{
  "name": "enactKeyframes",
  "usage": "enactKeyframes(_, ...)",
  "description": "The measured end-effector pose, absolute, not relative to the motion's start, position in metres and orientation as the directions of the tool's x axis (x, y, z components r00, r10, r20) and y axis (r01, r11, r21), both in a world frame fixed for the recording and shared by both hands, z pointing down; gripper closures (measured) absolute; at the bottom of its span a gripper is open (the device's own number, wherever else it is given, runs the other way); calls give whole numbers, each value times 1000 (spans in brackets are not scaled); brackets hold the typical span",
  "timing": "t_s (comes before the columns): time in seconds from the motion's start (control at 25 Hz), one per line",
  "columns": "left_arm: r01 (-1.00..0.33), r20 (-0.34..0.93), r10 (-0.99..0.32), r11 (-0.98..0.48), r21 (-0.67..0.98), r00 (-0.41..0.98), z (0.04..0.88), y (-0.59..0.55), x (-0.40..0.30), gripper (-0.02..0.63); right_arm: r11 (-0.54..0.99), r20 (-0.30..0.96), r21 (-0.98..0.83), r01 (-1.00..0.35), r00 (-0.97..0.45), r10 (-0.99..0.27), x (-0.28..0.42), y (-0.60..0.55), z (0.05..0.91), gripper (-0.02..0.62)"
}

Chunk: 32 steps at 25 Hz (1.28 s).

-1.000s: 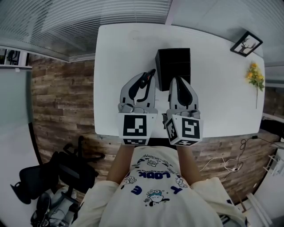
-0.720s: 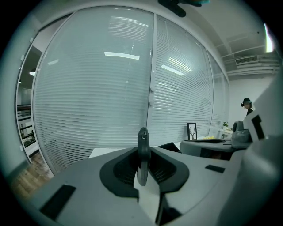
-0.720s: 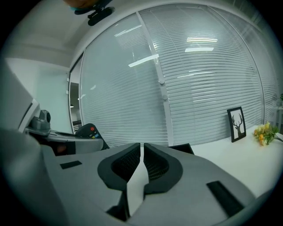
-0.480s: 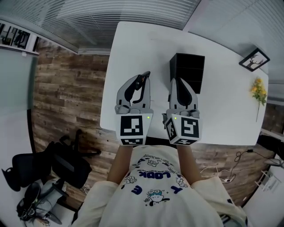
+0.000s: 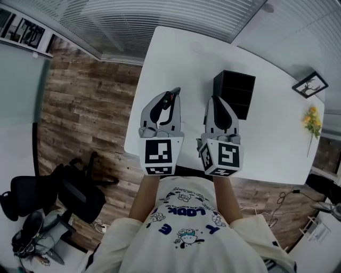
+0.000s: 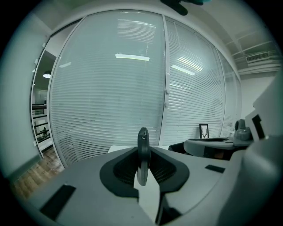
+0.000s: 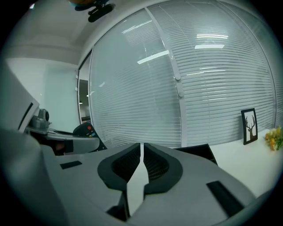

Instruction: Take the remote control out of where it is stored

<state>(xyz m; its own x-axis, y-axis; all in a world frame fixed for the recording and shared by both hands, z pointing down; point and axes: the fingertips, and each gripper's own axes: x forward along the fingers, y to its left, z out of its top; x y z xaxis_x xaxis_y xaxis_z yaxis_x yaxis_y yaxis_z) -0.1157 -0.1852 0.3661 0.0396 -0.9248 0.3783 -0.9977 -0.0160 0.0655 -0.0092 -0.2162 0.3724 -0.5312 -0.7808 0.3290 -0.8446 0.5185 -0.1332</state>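
The remote control (image 5: 170, 101) is a thin dark bar that stands edge-on between the jaws of my left gripper (image 5: 173, 96), which is shut on it above the white table (image 5: 176, 53). In the left gripper view the remote (image 6: 142, 152) rises upright out of the jaws. From the right gripper view I see the remote's face (image 7: 86, 129) with a red button, at the left. The black storage box (image 5: 235, 89) stands open-topped on the table, just beyond my right gripper (image 5: 215, 99). That gripper is shut with nothing in it.
A small framed deer picture (image 5: 309, 84) and yellow flowers (image 5: 310, 117) lie at the table's right end. Window blinds (image 5: 176, 16) run behind the table. A dark office chair (image 5: 53, 194) stands on the wooden floor at the left.
The head view has swung, so the table and the black box now sit further right and further from both grippers. The left gripper still holds the remote.
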Motion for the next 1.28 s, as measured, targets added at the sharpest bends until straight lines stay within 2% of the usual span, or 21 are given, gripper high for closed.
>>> enactKeyframes(1.28, -998, 374, -926, -20, 65, 43, 362, -179, -111, 537, 533, 337, -123, -837, -541, -771, -14, -210, 369, 551)
